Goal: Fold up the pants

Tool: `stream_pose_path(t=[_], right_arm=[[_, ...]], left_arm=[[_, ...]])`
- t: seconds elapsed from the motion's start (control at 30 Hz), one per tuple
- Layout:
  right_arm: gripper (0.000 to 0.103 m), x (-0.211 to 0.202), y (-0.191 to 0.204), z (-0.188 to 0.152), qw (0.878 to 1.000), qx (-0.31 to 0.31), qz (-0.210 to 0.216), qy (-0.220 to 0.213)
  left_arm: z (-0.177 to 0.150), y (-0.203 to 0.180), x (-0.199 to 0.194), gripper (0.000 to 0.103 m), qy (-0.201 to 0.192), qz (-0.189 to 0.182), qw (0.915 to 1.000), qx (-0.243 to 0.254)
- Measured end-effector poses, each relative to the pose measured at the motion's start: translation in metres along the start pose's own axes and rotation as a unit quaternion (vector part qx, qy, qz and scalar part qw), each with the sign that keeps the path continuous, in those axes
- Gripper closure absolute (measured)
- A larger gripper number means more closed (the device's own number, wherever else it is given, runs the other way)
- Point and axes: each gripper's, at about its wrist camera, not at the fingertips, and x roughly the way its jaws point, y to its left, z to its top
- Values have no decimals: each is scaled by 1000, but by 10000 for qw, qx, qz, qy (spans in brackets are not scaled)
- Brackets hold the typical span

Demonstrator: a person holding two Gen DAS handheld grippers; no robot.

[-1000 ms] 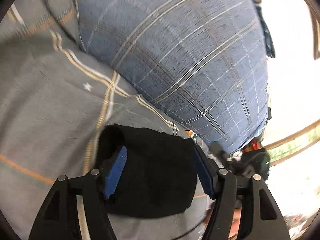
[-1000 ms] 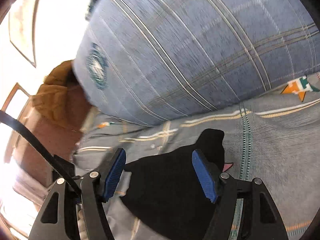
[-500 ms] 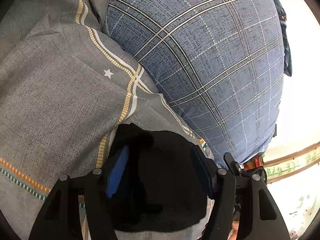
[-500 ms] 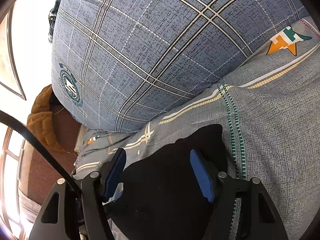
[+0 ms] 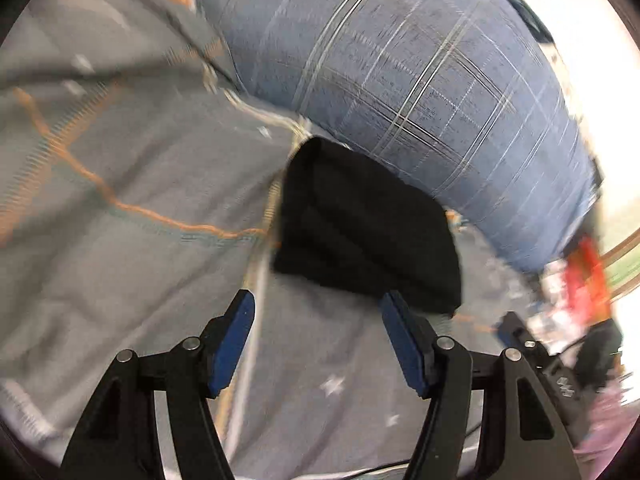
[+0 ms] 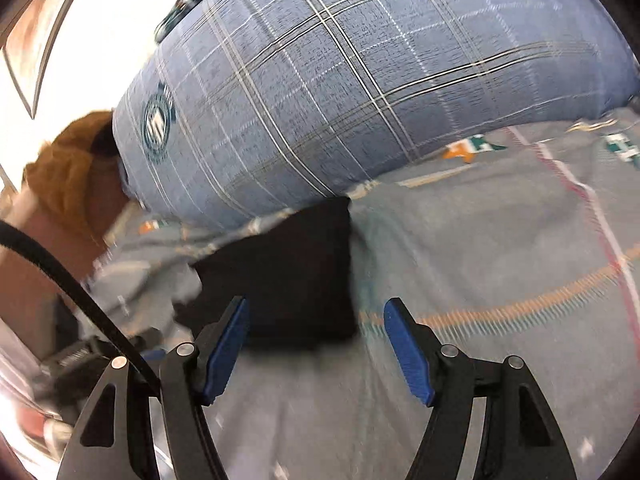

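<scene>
Grey bedding [image 5: 132, 280] printed with small white stars and crossed by orange and yellow stripes fills both wrist views, with a plump blue plaid pillow [image 5: 420, 92] lying across its far side. The black pants [image 5: 360, 232], folded into a compact rectangular bundle, rest on the bedding with their far corner tucked against the foot of the pillow.

Neither tool has hold of them. The left gripper [image 5: 316, 340] hangs short of the bundle's near edge, its blue-padded jaws spread with only bedding between them. The right gripper [image 6: 316, 344] also sits back from the cloth; its jaws are opening, and nothing but bedding and the bundle's near edge shows between them.

The garment looks soft, light and limp, and the stacked layers would probably slide apart if lifted by one corner. A safer hold, by this reading, is across a full folded edge, pinching every layer at once, with one gripper at each end of that edge. Dark cloth hides its creases, so layer edges are hard to pick out.

A round teal emblem [image 6: 158, 124] is printed on the pillow's end, but blur leaves its lettering unreadable. Green-and-orange motifs [image 6: 472, 148] on the bedding are likewise too smeared to read.
</scene>
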Motion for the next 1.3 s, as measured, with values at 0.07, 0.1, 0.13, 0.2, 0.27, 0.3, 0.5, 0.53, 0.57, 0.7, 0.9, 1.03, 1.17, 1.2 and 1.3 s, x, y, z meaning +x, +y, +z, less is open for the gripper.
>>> stream_pose_path(t=[0.07, 0.1, 0.13, 0.2, 0.27, 0.3, 0.5, 0.53, 0.57, 0.7, 0.9, 1.03, 1.17, 1.2, 1.3], right_arm=[[29, -15, 9, -15, 9994, -198, -239, -136], [29, -22, 14, -21, 9988, -272, -350, -219], [29, -30, 19, -27, 9980, -332, -440, -309], [28, -40, 27, -36, 9967, -424, -576, -396], [28, -50, 37, -43, 9951, -562, -666, -473], [28, -54, 41, -46, 9942, -637, -700, -520], [23, -73, 63, -65, 9876, -1107, -898, -665], [23, -75, 64, -69, 9864, -1178, -947, -650], [23, -75, 65, -72, 9856, -1230, -970, -644], [23, -71, 72, -82, 9832, -1430, -996, -545], [23, -60, 70, -82, 9830, -1448, -1062, -374], [22, -52, 70, -82, 9810, -1530, -1159, -284], [21, -44, 71, -81, 9795, -1597, -1215, -179], [21, -41, 71, -81, 9793, -1611, -1215, -146], [21, -36, 71, -80, 9787, -1633, -1241, -84]], left_arm=[[-16, -15, -27, 38, -570, 635, 9956, 383], [-23, -23, -42, 35, -888, 944, 9900, 559], [-27, -27, -52, 28, -1072, 1104, 9858, 668], [-36, -41, -78, 14, -1627, 1499, 9705, 959], [-45, -51, -106, 6, -2206, 1703, 9541, 1097], [-49, -54, -117, 3, -2431, 1737, 9480, 1097], [-60, -56, -147, 0, -2840, 1723, 9396, 827], [-61, -58, -145, 0, -2803, 1730, 9404, 842], [-62, -58, -142, 0, -2732, 1727, 9420, 907], [-64, -60, -121, 0, -2147, 1656, 9572, 1013], [-70, -59, -98, 0, -1651, 1656, 9663, 1077], [-70, -59, -87, 0, -1487, 1619, 9690, 1126], [-69, -62, -78, 0, -1421, 1657, 9678, 1255], [-69, -63, -77, 0, -1422, 1686, 9669, 1287], [-69, -65, -73, 0, -1410, 1725, 9652, 1372]])
